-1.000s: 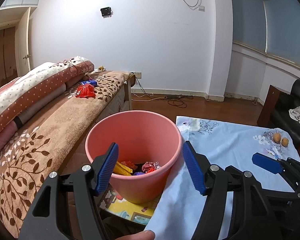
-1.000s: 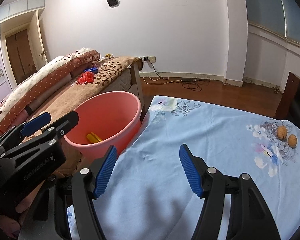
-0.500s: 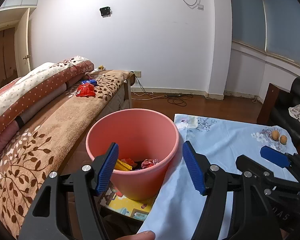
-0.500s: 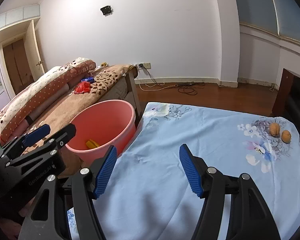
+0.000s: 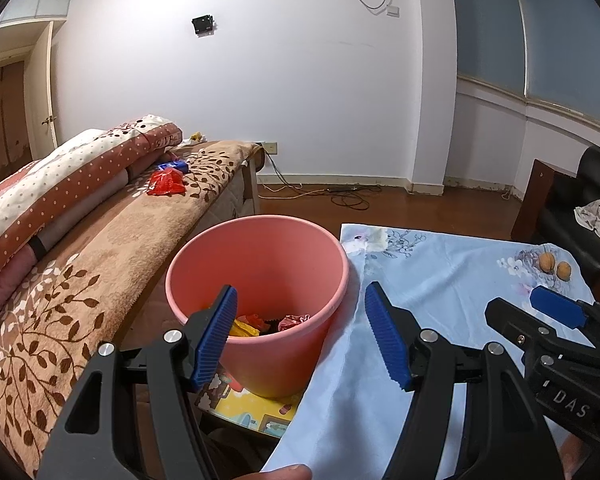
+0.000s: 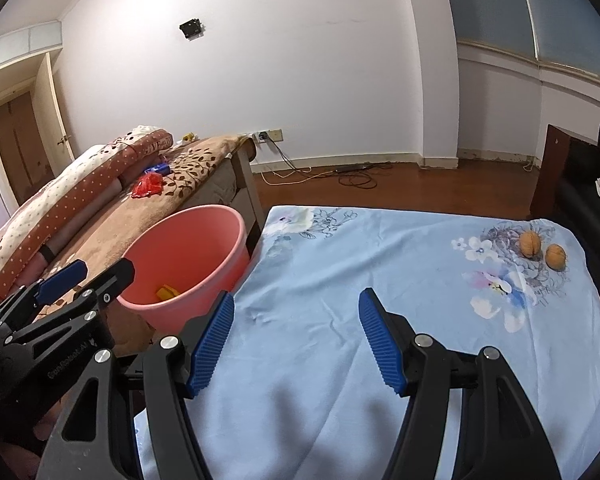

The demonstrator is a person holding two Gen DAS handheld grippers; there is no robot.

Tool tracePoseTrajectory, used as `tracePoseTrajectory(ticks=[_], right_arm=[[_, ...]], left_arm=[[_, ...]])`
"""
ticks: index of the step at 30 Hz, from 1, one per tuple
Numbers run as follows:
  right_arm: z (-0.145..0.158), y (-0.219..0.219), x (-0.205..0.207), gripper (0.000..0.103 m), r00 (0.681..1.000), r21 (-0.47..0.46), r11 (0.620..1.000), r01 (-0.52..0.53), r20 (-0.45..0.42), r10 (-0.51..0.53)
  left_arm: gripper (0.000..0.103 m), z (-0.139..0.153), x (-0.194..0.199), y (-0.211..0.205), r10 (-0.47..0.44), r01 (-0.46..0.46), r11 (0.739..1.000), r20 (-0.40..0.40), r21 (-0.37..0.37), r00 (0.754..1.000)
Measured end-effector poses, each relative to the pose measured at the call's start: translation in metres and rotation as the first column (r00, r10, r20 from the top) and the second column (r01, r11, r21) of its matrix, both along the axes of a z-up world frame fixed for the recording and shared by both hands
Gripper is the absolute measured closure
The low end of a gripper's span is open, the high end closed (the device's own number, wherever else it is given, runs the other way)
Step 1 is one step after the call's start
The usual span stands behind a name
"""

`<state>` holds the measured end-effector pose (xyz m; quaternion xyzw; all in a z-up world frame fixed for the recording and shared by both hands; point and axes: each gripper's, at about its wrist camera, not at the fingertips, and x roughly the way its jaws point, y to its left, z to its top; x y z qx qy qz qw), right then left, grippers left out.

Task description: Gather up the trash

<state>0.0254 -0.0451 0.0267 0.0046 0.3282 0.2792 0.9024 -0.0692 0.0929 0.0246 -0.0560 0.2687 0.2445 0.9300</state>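
Note:
A pink bucket (image 5: 260, 264) stands beside the table and holds crumpled red and yellow wrappers (image 5: 260, 324); it also shows in the right wrist view (image 6: 188, 252). My left gripper (image 5: 300, 336) is open and empty, hovering over the bucket's near rim. My right gripper (image 6: 296, 340) is open and empty above the blue floral tablecloth (image 6: 340, 280). Two walnuts (image 6: 542, 250) lie at the table's far right corner. A red wrapper (image 5: 166, 182) and a blue wrapper (image 5: 174, 166) lie on the bed.
A bed with a brown leaf-pattern blanket (image 5: 80, 280) and folded quilts runs along the left. A dark chair with a cloth (image 5: 594, 218) stands at the right. Cables (image 5: 340, 196) lie on the wooden floor by the far wall.
Both grippers have drawn back and risen slightly, so the bucket and table sit a little farther away. Both stay open and empty.

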Motion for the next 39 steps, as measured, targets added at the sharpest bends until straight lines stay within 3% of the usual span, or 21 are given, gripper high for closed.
tracePoseTrajectory(ticks=[39], right_arm=[[-0.0045, -0.0041, -0.0008, 0.039, 1.0, -0.002, 1.0, 0.003, -0.011, -0.003]], left_arm=[[0.036, -0.0016, 0.0002, -0.0075, -0.011, 0.011, 1.0, -0.012, 0.006, 1.0]])
